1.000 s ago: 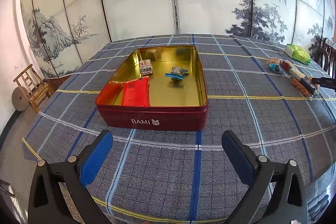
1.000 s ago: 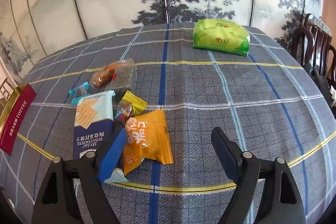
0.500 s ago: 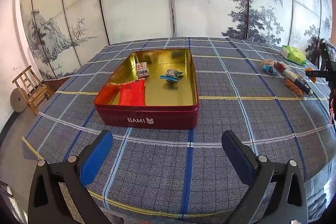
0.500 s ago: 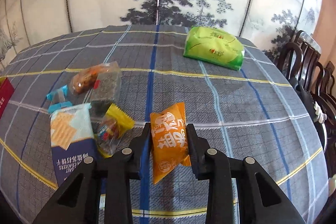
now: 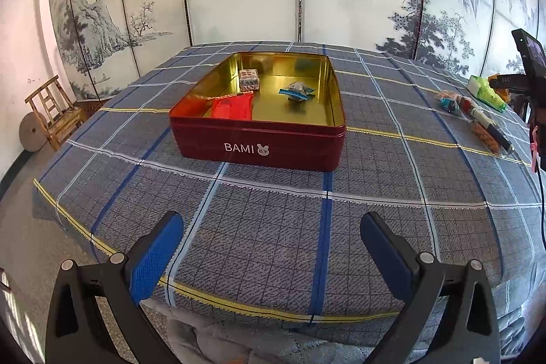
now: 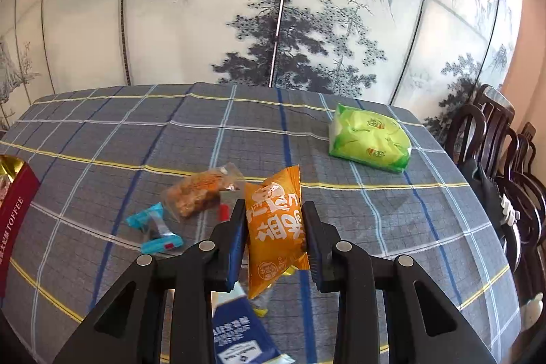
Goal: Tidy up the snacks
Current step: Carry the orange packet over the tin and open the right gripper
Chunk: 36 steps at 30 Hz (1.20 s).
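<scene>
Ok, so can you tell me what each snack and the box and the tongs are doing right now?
Left tongs: open, holding nothing.
Right tongs: shut on the orange packet.
Orange packet: gripped, lifted above the table.
Red tin: no lid on, a few snacks inside.
Green bag: lying on the tablecloth.
Blue candy: lying on the tablecloth.

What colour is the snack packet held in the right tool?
Orange with white lettering; the snack packet shows best in the right wrist view, clamped in the right tool.
</scene>
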Each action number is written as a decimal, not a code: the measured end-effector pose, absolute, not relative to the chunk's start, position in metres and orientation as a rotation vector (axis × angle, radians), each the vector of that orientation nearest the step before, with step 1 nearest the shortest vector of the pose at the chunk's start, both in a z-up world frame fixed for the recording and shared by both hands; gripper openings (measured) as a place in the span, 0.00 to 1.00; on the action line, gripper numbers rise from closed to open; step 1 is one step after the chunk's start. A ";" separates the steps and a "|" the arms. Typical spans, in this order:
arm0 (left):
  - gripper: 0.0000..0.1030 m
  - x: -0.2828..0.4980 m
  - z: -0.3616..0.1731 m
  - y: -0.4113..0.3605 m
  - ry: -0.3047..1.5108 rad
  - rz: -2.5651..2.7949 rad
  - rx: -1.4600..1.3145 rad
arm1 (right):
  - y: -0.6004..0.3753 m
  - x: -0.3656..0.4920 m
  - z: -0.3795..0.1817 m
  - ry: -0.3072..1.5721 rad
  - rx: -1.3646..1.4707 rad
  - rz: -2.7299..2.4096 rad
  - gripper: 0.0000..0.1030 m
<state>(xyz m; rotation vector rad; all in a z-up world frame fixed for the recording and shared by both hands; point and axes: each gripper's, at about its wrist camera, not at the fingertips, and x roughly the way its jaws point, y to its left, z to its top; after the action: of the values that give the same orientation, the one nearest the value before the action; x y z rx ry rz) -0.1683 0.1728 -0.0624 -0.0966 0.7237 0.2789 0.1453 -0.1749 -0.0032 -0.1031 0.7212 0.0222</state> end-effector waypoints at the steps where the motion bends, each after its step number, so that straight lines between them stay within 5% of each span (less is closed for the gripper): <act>1: 1.00 -0.169 -0.063 0.173 0.723 0.279 -0.099 | -0.168 0.145 -0.002 0.723 -0.103 0.027 0.32; 36: 1.00 -0.197 -0.080 0.196 0.748 0.303 -0.191 | 0.002 0.140 0.012 0.715 -0.142 0.221 0.32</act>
<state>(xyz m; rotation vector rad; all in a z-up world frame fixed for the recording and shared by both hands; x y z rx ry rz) -0.1965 0.1958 -0.0800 -0.1911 0.7477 0.3028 0.1401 0.0016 0.0119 -0.1424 0.7148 0.2212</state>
